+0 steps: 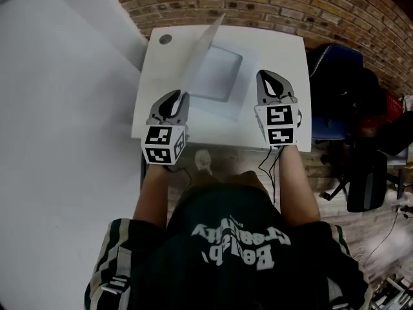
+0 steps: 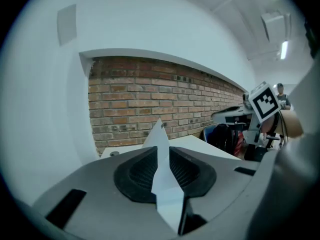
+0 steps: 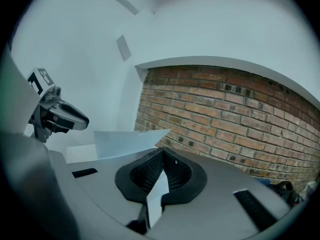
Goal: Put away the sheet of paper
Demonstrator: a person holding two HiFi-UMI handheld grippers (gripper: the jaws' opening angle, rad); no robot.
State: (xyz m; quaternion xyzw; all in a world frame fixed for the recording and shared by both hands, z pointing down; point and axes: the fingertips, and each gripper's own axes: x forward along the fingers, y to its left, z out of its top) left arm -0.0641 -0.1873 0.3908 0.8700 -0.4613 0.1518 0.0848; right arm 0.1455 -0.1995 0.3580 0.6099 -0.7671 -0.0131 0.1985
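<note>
We hold the sheet of paper (image 1: 216, 73) over the white worktop (image 1: 287, 47), which stands against a brick wall (image 1: 258, 2), with one gripper at each of the sheet's near corners. The left gripper (image 1: 175, 95) has its fingers (image 2: 137, 171) standing apart. The sheet's left edge runs between them as a thin upright strip, and neither ribbed pad presses on it. From there the edge rises at a slant toward the wall, so that side of the sheet stands well above the worktop. The right gripper (image 1: 267, 76) has its fingers (image 3: 177, 171) closed together and pinches the sheet, with a small flap of paper poking out toward the camera behind the pads. In the right gripper view the rest of the sheet stretches off to the left toward the other gripper. From the head view the middle of the sheet sags between the two grippers, and we cannot tell whether it touches the worktop.
</note>
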